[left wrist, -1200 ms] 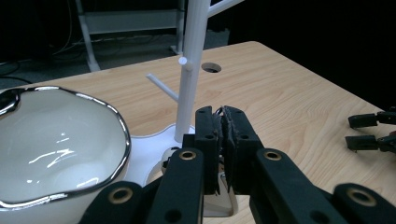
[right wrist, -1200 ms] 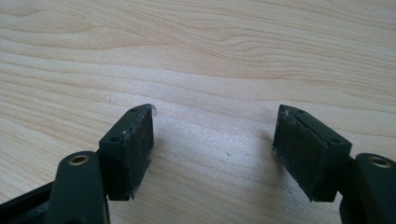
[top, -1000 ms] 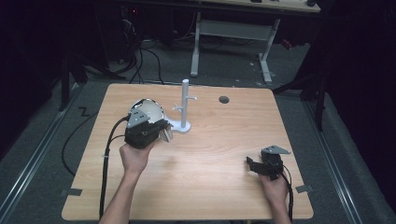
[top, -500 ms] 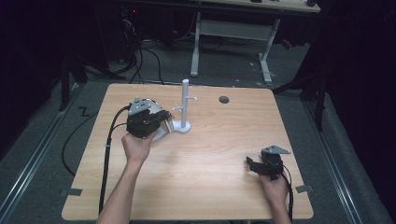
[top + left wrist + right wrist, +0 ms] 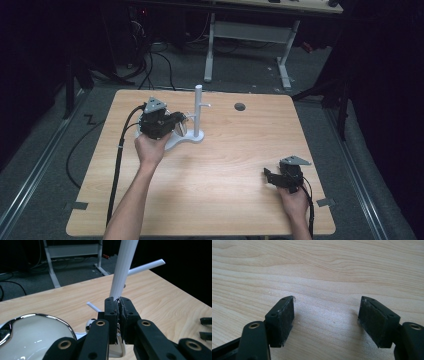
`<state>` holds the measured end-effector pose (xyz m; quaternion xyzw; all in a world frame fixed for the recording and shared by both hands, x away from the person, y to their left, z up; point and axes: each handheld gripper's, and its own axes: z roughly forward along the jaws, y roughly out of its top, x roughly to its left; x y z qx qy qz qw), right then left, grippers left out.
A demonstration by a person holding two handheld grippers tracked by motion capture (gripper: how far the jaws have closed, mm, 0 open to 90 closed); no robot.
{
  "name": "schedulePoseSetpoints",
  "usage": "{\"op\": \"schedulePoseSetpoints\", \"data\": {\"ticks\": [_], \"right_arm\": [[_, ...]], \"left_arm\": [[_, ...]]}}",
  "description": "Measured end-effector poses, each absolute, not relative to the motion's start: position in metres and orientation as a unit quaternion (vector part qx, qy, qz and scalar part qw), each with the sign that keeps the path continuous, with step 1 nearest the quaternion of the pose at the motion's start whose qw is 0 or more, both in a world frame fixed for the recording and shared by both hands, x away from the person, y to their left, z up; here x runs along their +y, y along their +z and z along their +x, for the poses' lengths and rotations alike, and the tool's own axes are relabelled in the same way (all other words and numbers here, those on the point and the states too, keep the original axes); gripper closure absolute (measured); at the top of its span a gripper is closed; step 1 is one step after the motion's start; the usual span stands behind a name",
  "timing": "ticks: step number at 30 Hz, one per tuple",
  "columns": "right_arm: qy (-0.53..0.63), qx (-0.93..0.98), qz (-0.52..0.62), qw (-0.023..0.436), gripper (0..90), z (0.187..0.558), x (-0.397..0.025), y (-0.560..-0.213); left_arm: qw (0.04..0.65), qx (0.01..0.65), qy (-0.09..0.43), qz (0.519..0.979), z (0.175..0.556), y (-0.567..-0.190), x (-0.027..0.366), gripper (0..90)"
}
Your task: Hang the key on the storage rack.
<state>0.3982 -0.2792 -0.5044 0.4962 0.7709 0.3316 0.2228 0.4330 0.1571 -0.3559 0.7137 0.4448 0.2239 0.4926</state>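
Observation:
A white stand (image 5: 198, 111) with thin side pegs rises from a flat base on the far left of the wooden table (image 5: 235, 165). My left gripper (image 5: 176, 123) is right beside the post, shut on a white cup (image 5: 180, 128) with a shiny rim. In the left gripper view the closed jaws (image 5: 119, 302) pinch a thin white part of the cup (image 5: 32, 337), and the post (image 5: 123, 267) stands just beyond them. A peg (image 5: 146, 266) sticks out to the right. My right gripper (image 5: 267, 176) rests low near the front right corner, open (image 5: 327, 315) over bare wood.
A dark round hole (image 5: 240, 106) sits in the tabletop behind the stand. The left gripper's cable (image 5: 119, 160) trails down the table's left side. A white desk frame (image 5: 250, 32) and cables lie on the floor beyond the far edge.
My left gripper has carried the cup away from me and to the right, up against the stand's post. The right gripper has stayed put.

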Motion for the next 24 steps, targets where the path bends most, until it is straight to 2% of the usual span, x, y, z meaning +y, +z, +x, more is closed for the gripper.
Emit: {"op": "schedulePoseSetpoints", "data": {"ticks": [24], "right_arm": [[0.332,0.772,0.495,0.223,28.9,0.398,-0.279,-0.504]], "left_arm": [[0.474,0.456,0.249,0.711,0.451,-0.357,0.153,85.3]]}}
